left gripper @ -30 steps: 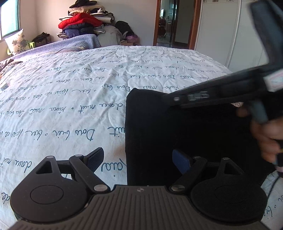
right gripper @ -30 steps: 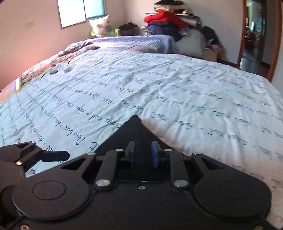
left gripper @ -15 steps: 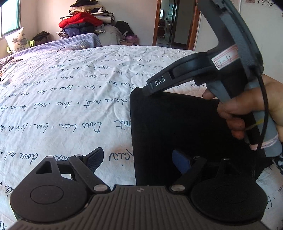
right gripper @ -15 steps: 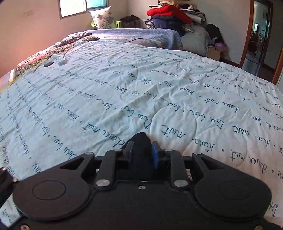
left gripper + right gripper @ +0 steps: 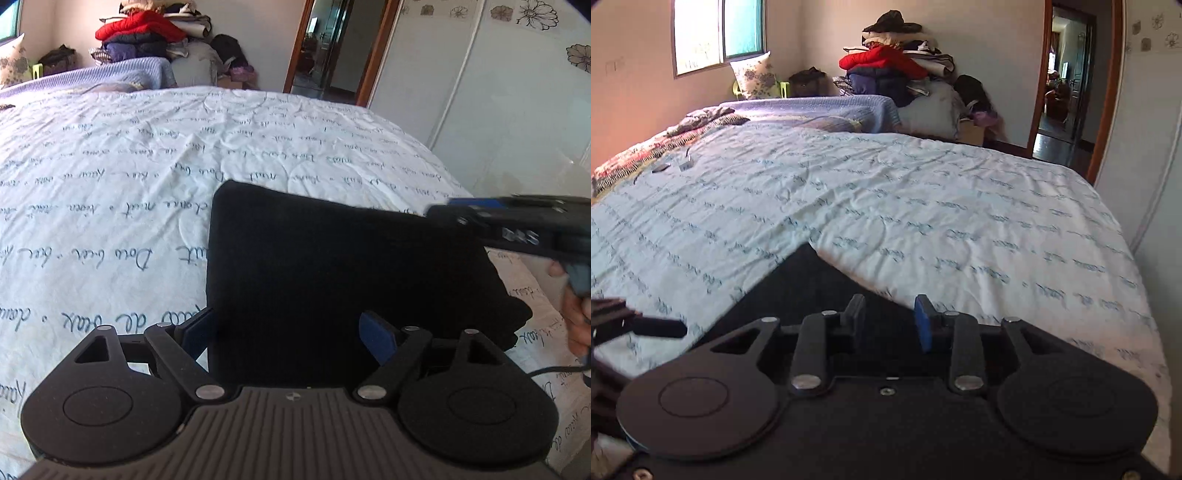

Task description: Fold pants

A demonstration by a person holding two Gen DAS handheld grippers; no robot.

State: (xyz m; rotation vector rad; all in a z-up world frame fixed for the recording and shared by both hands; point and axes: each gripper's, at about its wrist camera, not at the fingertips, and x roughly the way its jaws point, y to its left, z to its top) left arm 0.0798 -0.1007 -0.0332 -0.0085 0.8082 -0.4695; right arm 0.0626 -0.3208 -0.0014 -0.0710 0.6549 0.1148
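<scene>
Black fabric pants (image 5: 343,273) lie as a folded rectangle on the script-printed white quilt bed (image 5: 147,166), under both claws. Left claw (image 5: 291,330) released wide; right claw (image 5: 890,321) just opening, nothing pinched. Lift clear without snagging the fold.

Folded pants (image 5: 332,266), centre of the left wrist frame: solid black, no pattern. Quilted bedspread (image 5: 129,177) under them: white, printed with rows of dark teal cursive script. Left gripper (image 5: 291,332), lower frame: black body, blue pads. Padded jacket (image 5: 882,61) on the clothes pile, upper centre of the right wrist frame: red. Blanket (image 5: 820,107) below it: lavender
</scene>
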